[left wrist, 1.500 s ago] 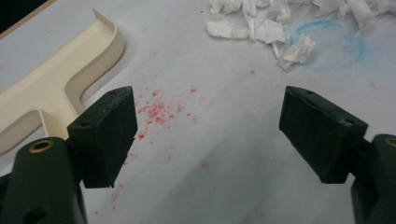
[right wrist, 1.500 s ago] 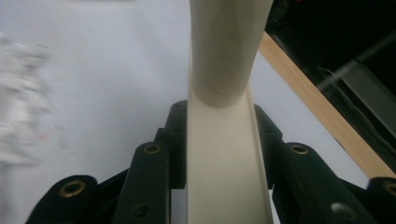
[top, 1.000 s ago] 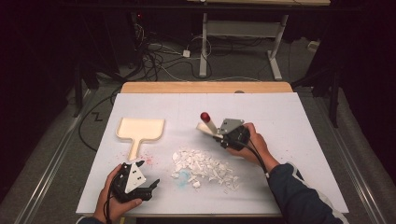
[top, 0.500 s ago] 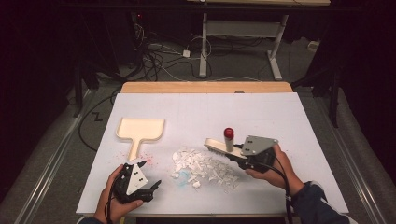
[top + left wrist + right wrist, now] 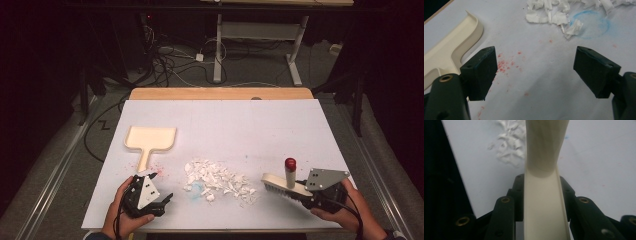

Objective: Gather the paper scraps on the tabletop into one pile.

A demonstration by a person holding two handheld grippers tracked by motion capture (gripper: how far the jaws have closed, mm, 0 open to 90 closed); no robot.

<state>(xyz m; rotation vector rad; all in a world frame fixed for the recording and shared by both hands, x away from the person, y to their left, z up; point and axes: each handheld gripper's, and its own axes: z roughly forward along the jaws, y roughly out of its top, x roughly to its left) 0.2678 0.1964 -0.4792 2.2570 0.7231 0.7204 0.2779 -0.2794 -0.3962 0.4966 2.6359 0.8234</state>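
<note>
A pile of white paper scraps (image 5: 217, 180) lies near the front middle of the white table (image 5: 225, 125). A cream dustpan (image 5: 150, 139) lies flat to the pile's left, handle toward me. My right gripper (image 5: 301, 194) is at the front right, shut on a cream brush (image 5: 277, 183) whose red-tipped handle (image 5: 290, 163) stands upright. The brush head sits just right of the pile. In the right gripper view the brush (image 5: 545, 195) fills the gap between the jaws, scraps (image 5: 510, 142) beyond. My left gripper (image 5: 162, 200) stands open and holds nothing, near the dustpan handle (image 5: 451, 50).
Red specks (image 5: 504, 66) and a faint blue ring (image 5: 591, 25) mark the table by the left gripper (image 5: 535, 72). A wooden strip (image 5: 220, 93) runs along the far edge. Cables (image 5: 170, 65) and a desk frame (image 5: 255, 35) stand on the dark floor beyond.
My right gripper has carried the brush from behind the pile out to the right and toward the front edge. The left gripper has stayed in place.
</note>
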